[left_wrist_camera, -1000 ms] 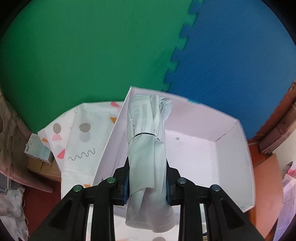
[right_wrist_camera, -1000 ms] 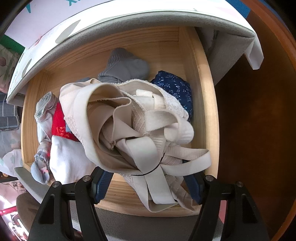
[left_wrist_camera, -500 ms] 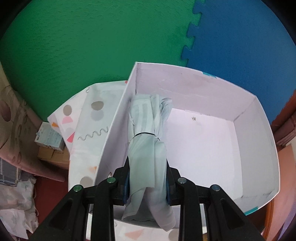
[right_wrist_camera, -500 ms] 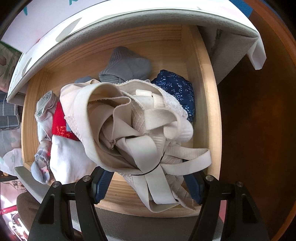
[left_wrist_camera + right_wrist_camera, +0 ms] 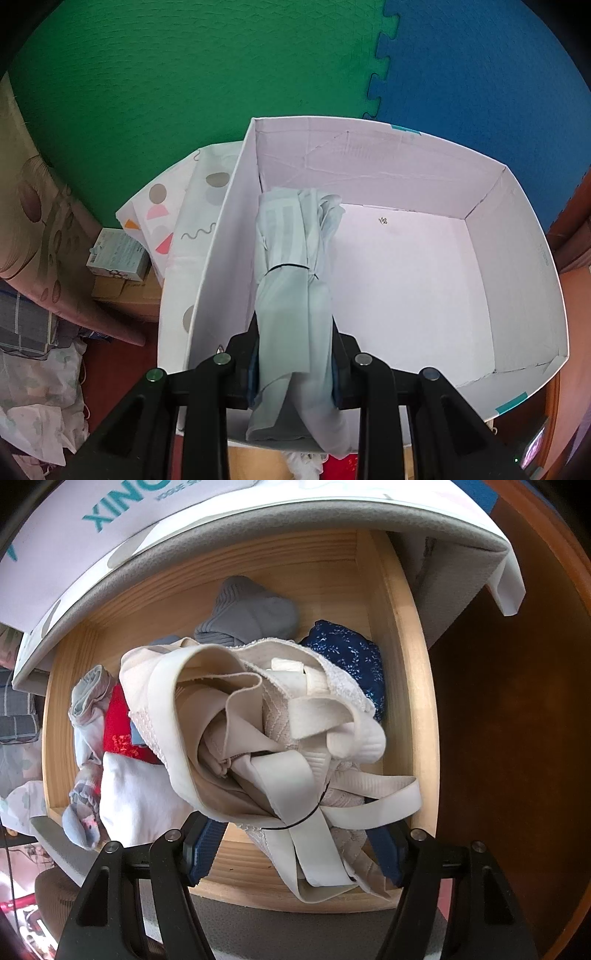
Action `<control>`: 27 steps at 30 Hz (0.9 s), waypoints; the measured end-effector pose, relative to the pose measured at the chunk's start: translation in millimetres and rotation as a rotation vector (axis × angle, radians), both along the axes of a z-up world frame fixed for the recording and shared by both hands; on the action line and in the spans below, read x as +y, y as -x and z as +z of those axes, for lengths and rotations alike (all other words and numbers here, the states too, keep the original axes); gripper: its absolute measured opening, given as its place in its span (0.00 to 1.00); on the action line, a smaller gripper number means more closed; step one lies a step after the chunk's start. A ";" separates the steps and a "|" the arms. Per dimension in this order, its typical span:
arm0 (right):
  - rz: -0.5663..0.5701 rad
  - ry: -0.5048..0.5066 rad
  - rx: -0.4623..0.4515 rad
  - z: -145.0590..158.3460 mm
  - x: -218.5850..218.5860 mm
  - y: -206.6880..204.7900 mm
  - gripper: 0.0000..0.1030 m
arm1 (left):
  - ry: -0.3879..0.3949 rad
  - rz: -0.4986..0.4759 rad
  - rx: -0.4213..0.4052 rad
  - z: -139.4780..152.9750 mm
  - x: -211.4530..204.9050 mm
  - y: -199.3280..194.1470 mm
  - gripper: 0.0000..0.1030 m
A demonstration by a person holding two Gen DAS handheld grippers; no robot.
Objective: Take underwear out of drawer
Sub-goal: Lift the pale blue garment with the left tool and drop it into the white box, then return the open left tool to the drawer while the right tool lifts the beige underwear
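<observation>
The left gripper [image 5: 293,363] has its fingers [image 5: 253,363] clamped on a pale mint-green rolled cloth bundle bound by a thin black band [image 5: 291,295], which hangs over the near-left part of the white open cardboard box [image 5: 517,295]. Held there, it can likely drop straight onto the bare floor of the box.

The right gripper [image 5: 299,845] points steeply down over the light wooden drawer [image 5: 402,672], its blue-padded fingers [image 5: 205,843] half spread around a cream-and-beige bundle of elastic-strapped underwear tied with a black band [image 5: 266,731]. The pads appear to press its lower end, a wide hold suited to such bulk.

Beyond it lie a grey ribbed sock [image 5: 247,613] at 12 o'clock, a navy floral piece [image 5: 351,657] at 2 o'clock and a red cloth [image 5: 118,731] at 9 o'clock.
</observation>
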State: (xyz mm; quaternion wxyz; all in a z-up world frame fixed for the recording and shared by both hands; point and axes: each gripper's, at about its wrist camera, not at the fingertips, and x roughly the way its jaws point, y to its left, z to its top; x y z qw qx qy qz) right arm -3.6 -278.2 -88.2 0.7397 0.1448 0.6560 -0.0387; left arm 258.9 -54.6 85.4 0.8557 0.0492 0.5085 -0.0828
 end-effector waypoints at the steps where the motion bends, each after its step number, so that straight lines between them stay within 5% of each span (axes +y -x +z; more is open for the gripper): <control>1: 0.000 0.001 0.000 0.3 0.6 0.2 0.65 | -0.003 0.000 0.000 0.3 -0.1 1.2 0.28; 11: -0.003 0.012 -0.004 2.5 4.4 0.1 0.65 | 0.010 0.005 -0.006 5.6 -7.8 3.6 0.39; 17: -0.004 0.026 -0.005 4.8 7.1 -0.6 0.65 | 0.092 -0.013 0.018 10.8 -2.5 3.6 0.41; 20: -0.006 0.034 -0.008 5.9 10.7 -0.8 0.65 | 0.087 -0.019 0.006 20.8 -0.5 7.3 0.42; 22: -0.005 0.041 -0.010 7.4 11.7 -0.8 0.65 | 0.084 -0.020 -0.001 28.2 2.4 11.5 0.55; 27: 0.007 0.070 -0.018 10.5 18.3 -0.5 0.65 | 0.083 -0.033 -0.056 48.6 15.6 33.1 0.56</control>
